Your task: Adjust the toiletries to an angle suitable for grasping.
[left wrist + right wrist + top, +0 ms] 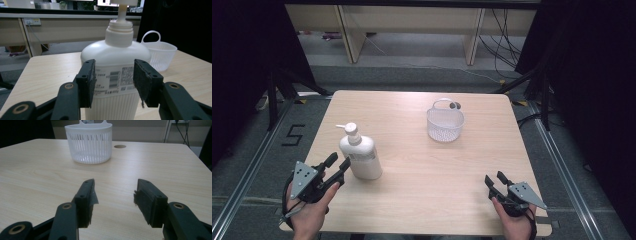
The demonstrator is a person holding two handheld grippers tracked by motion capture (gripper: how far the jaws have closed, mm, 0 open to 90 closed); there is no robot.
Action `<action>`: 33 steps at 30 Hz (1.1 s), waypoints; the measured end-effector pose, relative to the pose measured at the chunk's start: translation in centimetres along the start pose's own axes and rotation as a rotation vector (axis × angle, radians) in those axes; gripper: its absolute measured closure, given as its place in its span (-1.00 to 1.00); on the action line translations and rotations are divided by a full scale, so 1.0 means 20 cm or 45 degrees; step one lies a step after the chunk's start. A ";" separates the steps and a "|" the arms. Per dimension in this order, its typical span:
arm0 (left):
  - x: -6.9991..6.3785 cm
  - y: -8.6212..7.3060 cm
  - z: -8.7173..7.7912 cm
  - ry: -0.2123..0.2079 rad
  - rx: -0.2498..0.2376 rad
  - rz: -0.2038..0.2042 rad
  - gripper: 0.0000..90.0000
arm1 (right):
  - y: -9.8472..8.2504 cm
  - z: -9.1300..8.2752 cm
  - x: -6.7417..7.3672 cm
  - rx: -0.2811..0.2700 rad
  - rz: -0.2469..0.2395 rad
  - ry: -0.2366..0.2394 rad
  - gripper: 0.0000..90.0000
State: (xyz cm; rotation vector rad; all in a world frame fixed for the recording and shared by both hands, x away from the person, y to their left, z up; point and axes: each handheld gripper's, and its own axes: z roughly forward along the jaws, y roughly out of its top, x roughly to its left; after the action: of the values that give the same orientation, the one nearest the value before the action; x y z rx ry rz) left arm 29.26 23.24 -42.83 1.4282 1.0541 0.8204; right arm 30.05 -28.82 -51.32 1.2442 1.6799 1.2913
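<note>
A white pump bottle (360, 154) with a printed label stands upright on the left part of the wooden table (422, 165). My left gripper (339, 161) is open just left of it, with its tips close to the bottle's side. In the left gripper view the bottle (117, 53) rises right behind the two black jaws of the left gripper (113, 80), and the pads do not press on it. A white slotted basket (445, 122) with a handle stands at the back right. My right gripper (494, 177) rests open near the front right edge, with nothing between its jaws.
The basket (88, 143) is well ahead of the right gripper (113, 192), with bare table between them. A round hole (456, 105) lies in the tabletop behind the basket. Desk legs and cables are on the floor beyond the table.
</note>
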 end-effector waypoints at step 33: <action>-0.03 0.22 0.21 -0.042 -0.058 -0.018 0.07 | 0.00 0.00 0.01 0.010 0.046 0.023 0.10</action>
State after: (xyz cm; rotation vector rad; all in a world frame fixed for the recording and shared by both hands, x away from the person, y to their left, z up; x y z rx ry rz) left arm 33.62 21.32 -39.09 1.3900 1.0131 0.8033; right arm 30.03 -28.61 -51.37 1.2765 1.6838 1.3220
